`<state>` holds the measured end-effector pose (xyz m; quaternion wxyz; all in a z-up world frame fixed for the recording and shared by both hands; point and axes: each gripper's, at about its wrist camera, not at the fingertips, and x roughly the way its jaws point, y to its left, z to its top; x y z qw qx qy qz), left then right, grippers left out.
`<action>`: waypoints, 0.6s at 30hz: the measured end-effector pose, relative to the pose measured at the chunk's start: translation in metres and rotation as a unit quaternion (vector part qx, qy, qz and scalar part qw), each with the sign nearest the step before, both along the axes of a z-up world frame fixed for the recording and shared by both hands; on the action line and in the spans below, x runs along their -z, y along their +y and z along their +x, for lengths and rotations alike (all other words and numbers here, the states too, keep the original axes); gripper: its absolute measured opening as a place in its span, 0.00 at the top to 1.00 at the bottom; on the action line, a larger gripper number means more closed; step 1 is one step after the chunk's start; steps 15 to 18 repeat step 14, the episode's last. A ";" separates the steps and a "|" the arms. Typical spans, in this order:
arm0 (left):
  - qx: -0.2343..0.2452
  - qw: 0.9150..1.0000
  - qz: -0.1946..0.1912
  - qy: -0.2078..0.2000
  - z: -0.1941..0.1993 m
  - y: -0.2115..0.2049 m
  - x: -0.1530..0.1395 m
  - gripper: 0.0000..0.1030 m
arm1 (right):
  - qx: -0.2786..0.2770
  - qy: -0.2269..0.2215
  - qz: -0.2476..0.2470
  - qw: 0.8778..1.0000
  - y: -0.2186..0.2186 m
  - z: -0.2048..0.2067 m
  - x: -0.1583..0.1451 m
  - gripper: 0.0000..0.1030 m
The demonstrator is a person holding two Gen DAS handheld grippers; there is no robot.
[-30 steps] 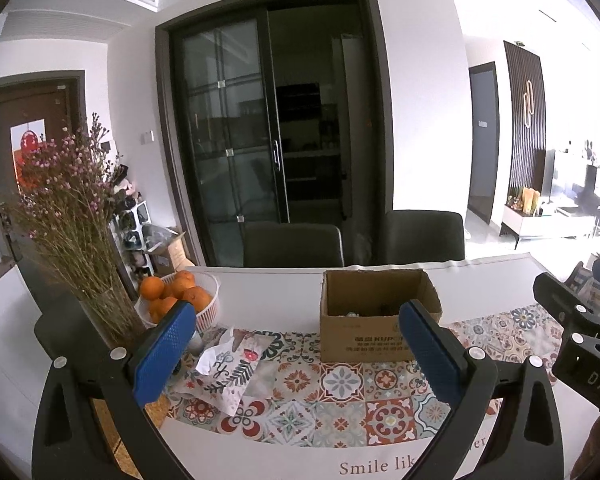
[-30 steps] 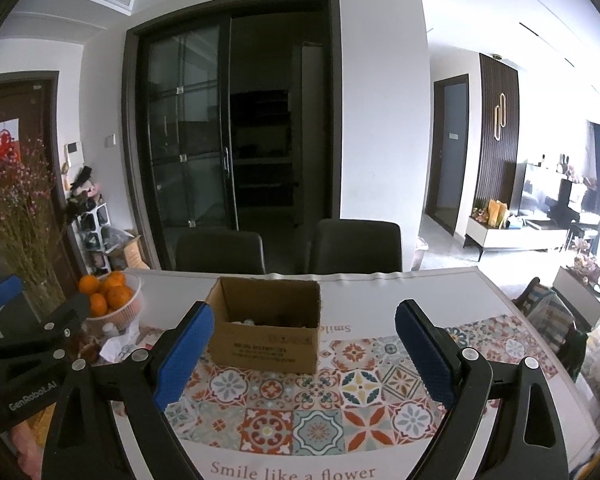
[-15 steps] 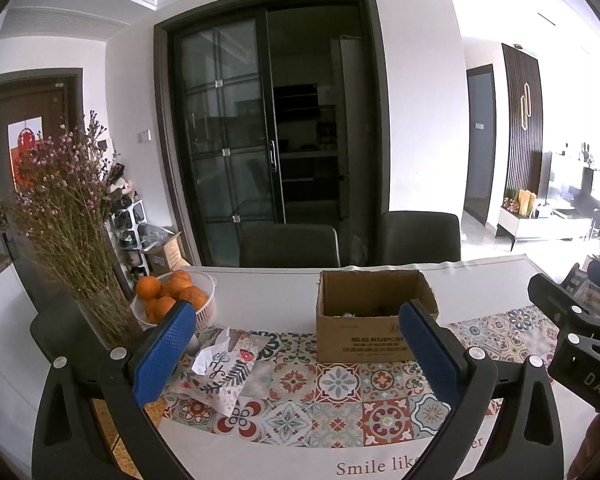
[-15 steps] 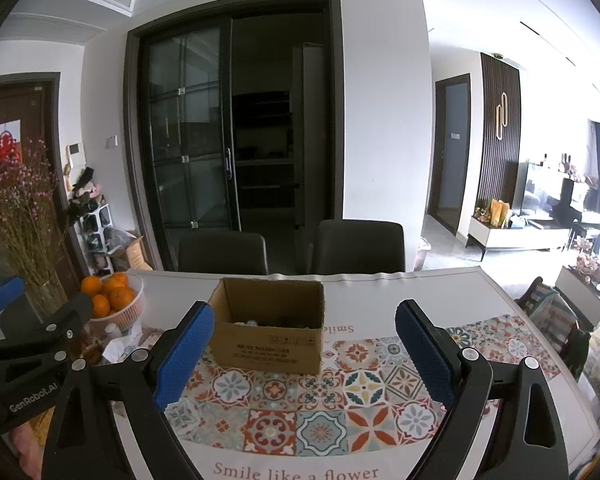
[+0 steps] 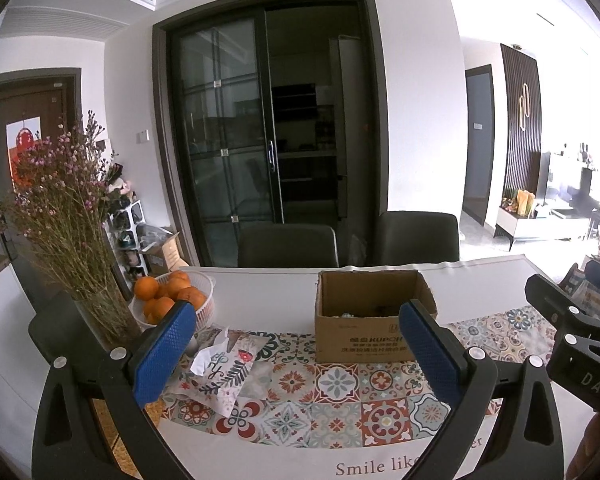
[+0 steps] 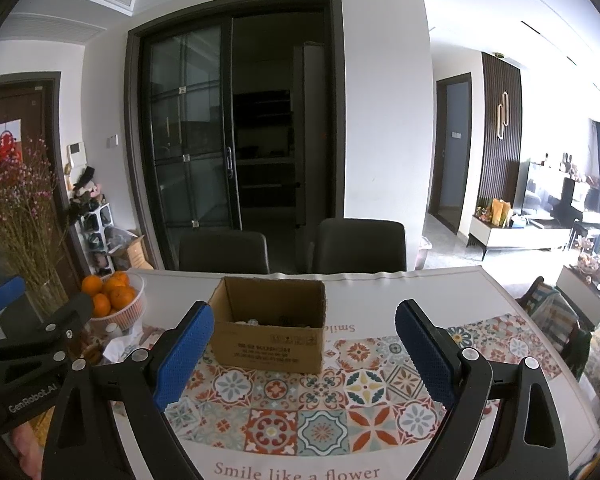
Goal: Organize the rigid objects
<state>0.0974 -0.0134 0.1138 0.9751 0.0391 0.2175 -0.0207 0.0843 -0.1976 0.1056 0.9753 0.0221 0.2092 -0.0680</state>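
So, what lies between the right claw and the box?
Only bare patterned cloth lies between the right claw and the box, as the right wrist view shows.

Very little differs from a second ago. In the left wrist view the cardboard box sits a touch further left in the frame, and the printed words on the table edge shift the same way by a hair. In the right wrist view the box lies slightly more to the right, and the pale panel inside the dark doorway shows a little wider and brighter
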 end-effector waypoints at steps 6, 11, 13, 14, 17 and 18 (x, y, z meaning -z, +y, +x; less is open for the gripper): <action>0.001 1.000 -0.001 0.000 0.001 0.000 0.000 0.00 | -0.001 0.000 -0.002 1.000 0.001 0.001 0.001 0.10; 0.004 1.000 -0.002 -0.001 0.002 0.000 0.001 0.00 | -0.002 0.001 -0.001 1.000 0.003 0.002 0.002 0.10; 0.003 1.000 -0.001 -0.001 0.003 0.000 0.002 0.00 | -0.002 0.002 -0.001 1.000 0.003 0.002 0.002 0.10; 0.004 1.000 -0.001 0.000 0.003 0.000 0.002 0.00 | -0.002 0.003 -0.002 1.000 0.003 0.002 0.002 0.10; 0.004 1.000 -0.001 0.000 0.003 0.000 0.002 0.00 | -0.002 0.003 -0.002 1.000 0.003 0.002 0.002 0.10; 0.004 1.000 -0.001 0.000 0.003 0.000 0.002 0.00 | -0.002 0.003 -0.002 1.000 0.003 0.002 0.002 0.10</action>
